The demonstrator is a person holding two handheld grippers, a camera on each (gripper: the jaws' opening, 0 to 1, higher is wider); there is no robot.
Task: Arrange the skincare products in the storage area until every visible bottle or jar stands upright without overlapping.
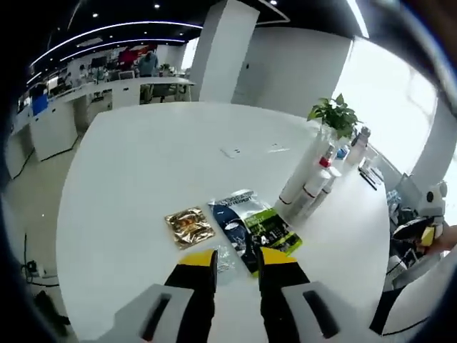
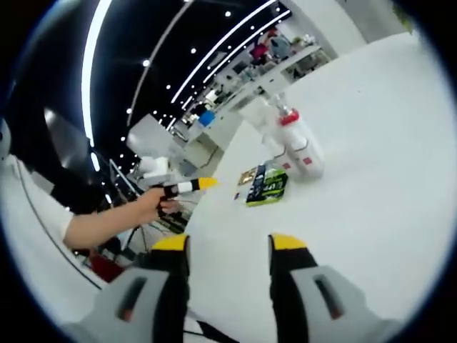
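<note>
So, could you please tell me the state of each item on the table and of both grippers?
White bottles: standing upright, bunched together.
Gold sachet: lying flat.
Green-and-black packet: lying flat, overlapping the blue one.
Blue packet: lying flat.
Left gripper: open, holding nothing.
Right gripper: open, holding nothing.

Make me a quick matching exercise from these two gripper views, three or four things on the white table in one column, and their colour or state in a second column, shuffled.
Things:
1. foil sachet
2. green sachet
3. white bottles
4. potted plant

Descriptions:
A. lying on their sides, close together, red at the necks
B. flat on the table, gold and crinkled
C. upright at the far edge of the table, leafy
D. flat, black with bright green print, next to a dark blue sachet

Pairs: 1-B, 2-D, 3-A, 4-C
</note>
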